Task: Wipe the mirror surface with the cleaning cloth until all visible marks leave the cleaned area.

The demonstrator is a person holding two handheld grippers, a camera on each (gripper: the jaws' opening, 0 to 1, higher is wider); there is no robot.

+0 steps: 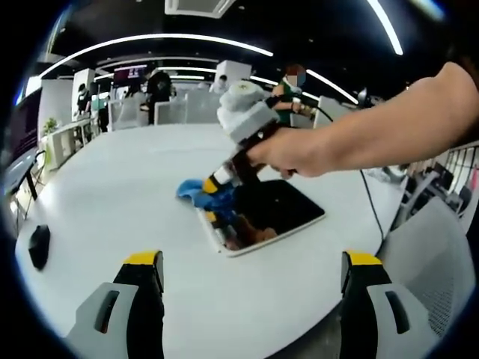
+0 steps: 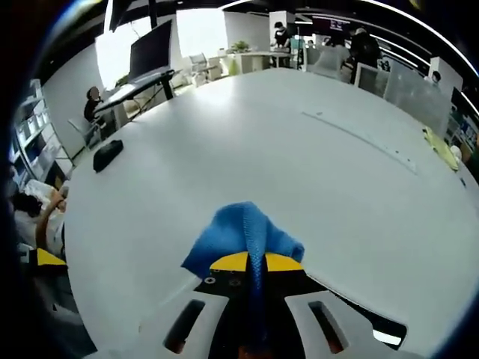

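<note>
Open-plan office, long ceiling light strips overhead, broad white round table [image 1: 112,194] in the foreground. Near its centre: a flat rectangular mirror [image 1: 281,213], dark-faced, lying face up, long axis running from the near-left corner toward the far right in the left gripper view. On the mirror's left end: a blue cleaning cloth [image 1: 200,191], bunched, spilling partly off the edge onto the table.

Right gripper [image 1: 217,181], reaching in from the right under a bare forearm and hand [image 1: 288,153], tips down on the mirror's left end, clenched on the cleaning cloth. Same grip seen from the right gripper view: a strip of blue cloth [image 2: 251,247] pinched between the yellow-tipped jaws, the rest fanned out ahead on the white surface.

Left gripper [image 1: 251,280] released, jaws spread wide, hovering over the near table edge, apart from the mirror, holding nothing.

Off to the left: a small black object [image 1: 39,245], likely a mouse.

Cloth: soft, light, easily bunched, probably best pinched at a fold, as here. Mirror: stiff, thin, smooth, likely fragile and prone to sliding under a wipe; best steadied by an edge or corner, not the glass face. Smudges not clear enough to judge.
</note>
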